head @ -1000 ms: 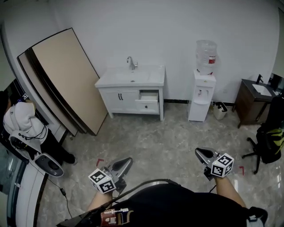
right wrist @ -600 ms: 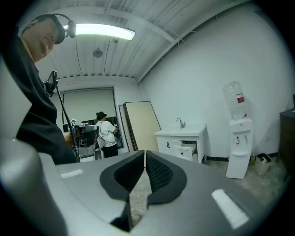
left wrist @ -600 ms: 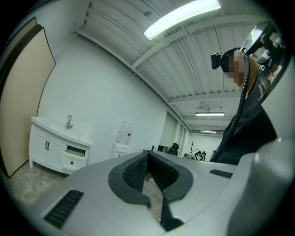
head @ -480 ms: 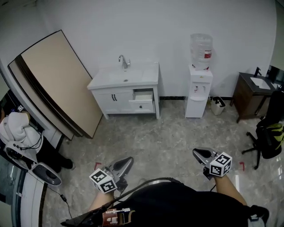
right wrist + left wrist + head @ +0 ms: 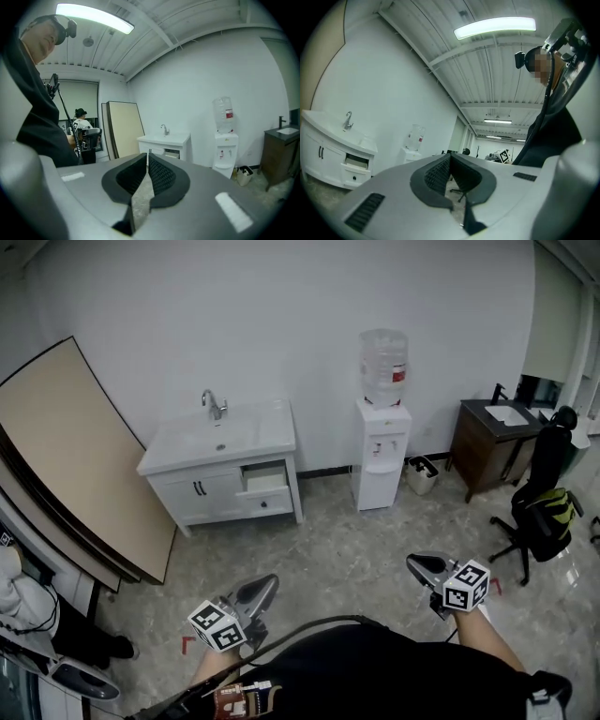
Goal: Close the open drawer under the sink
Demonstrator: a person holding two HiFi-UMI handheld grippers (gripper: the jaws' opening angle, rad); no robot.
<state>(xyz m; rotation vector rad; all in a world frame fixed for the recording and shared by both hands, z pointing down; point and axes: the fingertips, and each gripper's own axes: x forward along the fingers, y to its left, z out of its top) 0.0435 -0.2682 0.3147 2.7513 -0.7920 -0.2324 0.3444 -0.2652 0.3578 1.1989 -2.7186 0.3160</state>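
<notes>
The open drawer (image 5: pixel 263 479) is seen at the right side of the white vanity (image 5: pixel 202 493), just under the sink (image 5: pixel 223 435) and well apart from both grippers across the floor (image 5: pixel 361 545). The left gripper (image 5: pixel 272 581) is held with its jaws closed together on nothing, and the right gripper (image 5: pixel 413 564) is likewise pressed shut and empty. The drawer is judged to be a light, rigid box on runners, so little force should be needed and no grasp is called for. Its flat front panel is best pushed squarely near the middle with the closed jaw tips, so that it is not skewed. The painted face is probably smooth, so a sideways slip is to be guarded against and a slam avoided.
</notes>
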